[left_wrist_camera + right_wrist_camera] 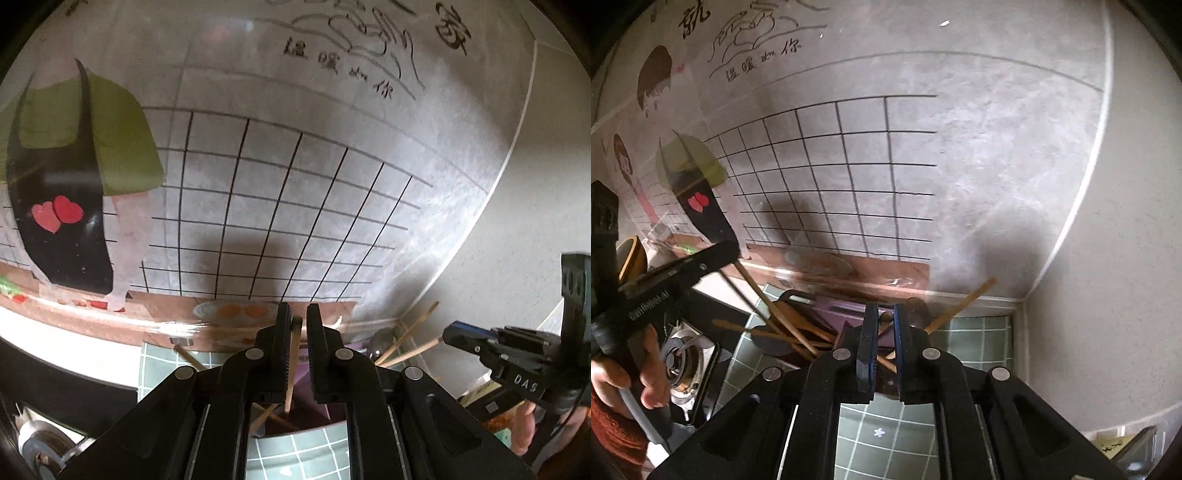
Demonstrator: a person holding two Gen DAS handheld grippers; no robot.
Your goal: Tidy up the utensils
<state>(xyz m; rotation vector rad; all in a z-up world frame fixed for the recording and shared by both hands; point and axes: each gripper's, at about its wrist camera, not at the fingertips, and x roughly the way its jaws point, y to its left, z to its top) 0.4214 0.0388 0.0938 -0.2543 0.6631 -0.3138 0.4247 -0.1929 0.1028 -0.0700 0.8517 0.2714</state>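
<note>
Left gripper: jaws slightly apart, wooden chopstick between. Right gripper: nearly together, hold unclear. Purple holder: chopsticks, green-tiled surface.

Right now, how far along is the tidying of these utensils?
Partly done, it seems. Several chopsticks and a spoon already stand or lean in the purple holder. In hand: the left gripper has a chopstick between its jaws above the holder, with a gap on one side, so the grip looks loose. The right gripper is nearly shut, with nothing clearly held. Whether more utensils remain elsewhere is not visible.
</note>
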